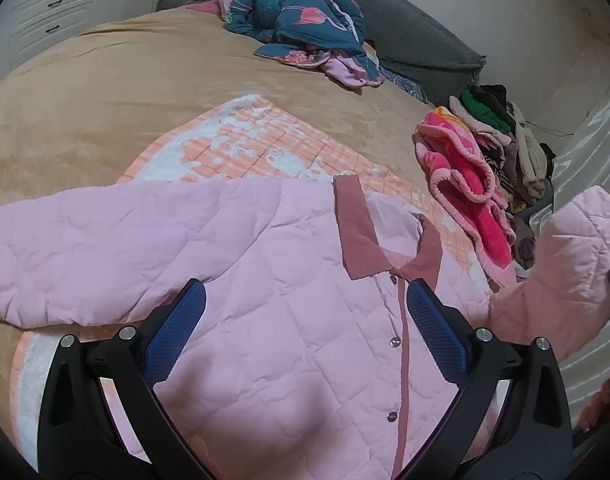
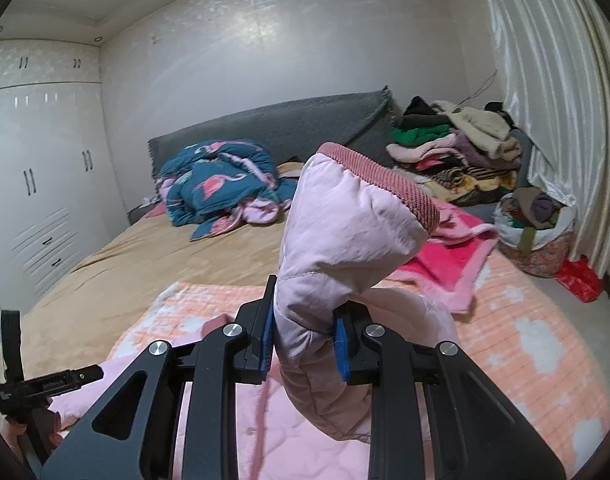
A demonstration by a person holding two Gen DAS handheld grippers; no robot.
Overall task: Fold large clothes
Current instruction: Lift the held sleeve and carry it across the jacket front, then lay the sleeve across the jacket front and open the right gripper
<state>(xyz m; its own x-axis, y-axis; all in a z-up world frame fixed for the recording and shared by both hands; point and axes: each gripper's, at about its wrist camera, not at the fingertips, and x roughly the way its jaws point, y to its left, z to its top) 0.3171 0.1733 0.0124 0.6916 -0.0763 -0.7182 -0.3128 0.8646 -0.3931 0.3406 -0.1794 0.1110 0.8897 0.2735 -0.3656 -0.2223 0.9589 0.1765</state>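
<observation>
A pink quilted jacket (image 1: 265, 280) with a dusty-rose collar (image 1: 357, 232) and snap buttons lies front up on an orange-and-white blanket (image 1: 241, 148) on the bed. My left gripper (image 1: 305, 320) is open, hovering just above the jacket's chest, its blue pads on either side of the button placket. My right gripper (image 2: 305, 340) is shut on the jacket's sleeve (image 2: 345, 240) and holds it raised, the ribbed rose cuff (image 2: 389, 184) pointing up. The raised sleeve also shows at the right edge of the left wrist view (image 1: 577, 264).
A tan bedspread (image 1: 145, 92) covers the bed. A blue flamingo quilt (image 1: 297, 20) lies bunched near the grey headboard (image 2: 273, 124). A pink blanket (image 1: 465, 200) and a pile of clothes (image 2: 457, 148) sit at the right. A filled bag (image 2: 537, 224) stands by the curtain. White wardrobes (image 2: 37, 176) stand left.
</observation>
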